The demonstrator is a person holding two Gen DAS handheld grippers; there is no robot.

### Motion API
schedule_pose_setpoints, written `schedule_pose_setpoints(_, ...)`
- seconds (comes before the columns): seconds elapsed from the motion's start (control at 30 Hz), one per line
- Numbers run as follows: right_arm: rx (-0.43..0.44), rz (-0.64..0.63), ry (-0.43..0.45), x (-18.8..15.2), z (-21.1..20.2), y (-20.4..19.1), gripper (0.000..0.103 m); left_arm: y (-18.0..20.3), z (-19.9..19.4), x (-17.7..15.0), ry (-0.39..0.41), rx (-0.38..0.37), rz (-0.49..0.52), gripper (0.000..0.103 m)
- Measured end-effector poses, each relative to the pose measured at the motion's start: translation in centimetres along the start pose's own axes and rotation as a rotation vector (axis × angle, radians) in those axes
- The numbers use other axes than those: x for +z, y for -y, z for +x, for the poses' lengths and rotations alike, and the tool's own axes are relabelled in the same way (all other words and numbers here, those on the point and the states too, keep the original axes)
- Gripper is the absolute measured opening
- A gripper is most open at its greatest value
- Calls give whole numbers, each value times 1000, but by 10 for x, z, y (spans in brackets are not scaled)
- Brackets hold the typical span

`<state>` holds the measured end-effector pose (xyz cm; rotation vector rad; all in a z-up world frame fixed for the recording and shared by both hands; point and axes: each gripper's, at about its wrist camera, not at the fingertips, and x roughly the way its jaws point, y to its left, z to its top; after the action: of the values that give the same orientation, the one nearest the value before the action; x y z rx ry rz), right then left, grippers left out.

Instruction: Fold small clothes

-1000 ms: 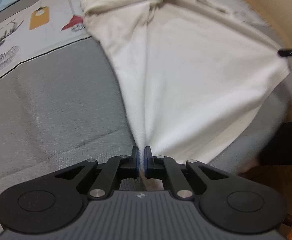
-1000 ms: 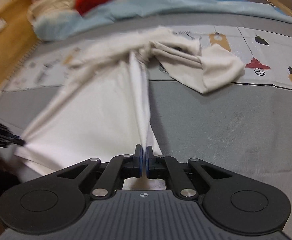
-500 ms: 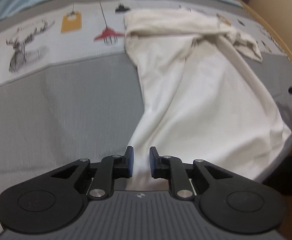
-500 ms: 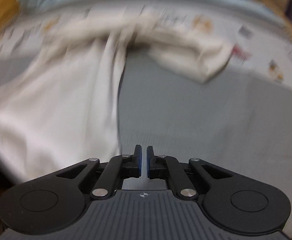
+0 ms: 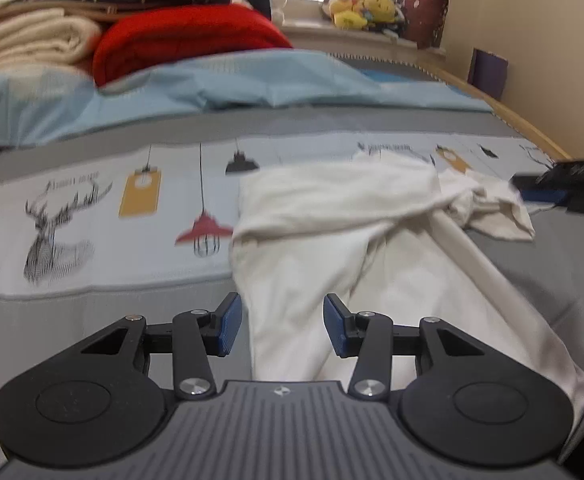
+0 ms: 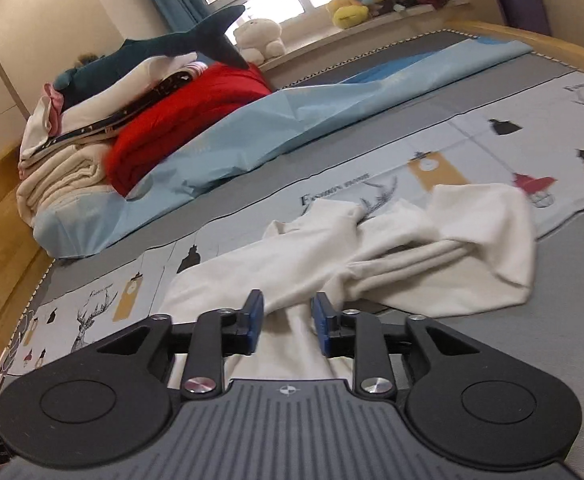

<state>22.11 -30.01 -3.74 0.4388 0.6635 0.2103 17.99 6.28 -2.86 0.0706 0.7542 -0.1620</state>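
red blanket [image 5: 187,36], plush shark [image 6: 163,46], folded linens [image 5: 31,40].

The garment [image 5: 372,248] is soft, matt, off-white knit cloth, creased and bunched at its far end. The bed cover [image 5: 71,340] is matt woven cloth: a finely ribbed grey area and a smooth, pale printed band. The blue sheet [image 5: 251,84] is thin, smooth cloth with a slight sheen. The left tongs [image 5: 283,330] and right tongs [image 6: 287,322] are matt black plastic with bright metal pivot pins and blue, rubber-like pads. The bed frame [image 6: 532,38] is smooth, lacquered wood.
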Motion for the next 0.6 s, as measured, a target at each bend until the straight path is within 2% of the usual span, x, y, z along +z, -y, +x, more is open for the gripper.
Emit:
schedule_pose_setpoints(0.07,-29,-14,-26,-2,18,-7,40,14,10,8,18,26,50,49)
schedule_pose_setpoints(0.13,-79,-51,-33,-4,34,-13,45,26,20,15,19,15,87,47)
schedule_pose_setpoints(0.2,-82,-38,-38,-6,43,-16,50,31,31,23,32,-1,83,38)
schedule_pose_setpoints(0.3,-38,126,-78,-3,64,-7,50,34,50,35,27,-15,42,27)
schedule_pose_setpoints(0.43,-96,314,-104,-12,96,10,50,41,66,47,39,-34,33,26)
schedule_pose_setpoints(0.5,-108,388,-93,-14,107,17,51,47,72,51,42,-73,48,26)
schedule_pose_setpoints(0.53,-106,406,-85,-13,110,18,50,49,75,52,36,-97,53,26)
schedule_pose_setpoints(0.57,-106,421,-70,-12,111,18,39,53,80,53,27,-127,62,26)
schedule_pose_setpoints(0.6,-101,431,-57,-10,112,17,21,57,84,54,21,-151,73,26)
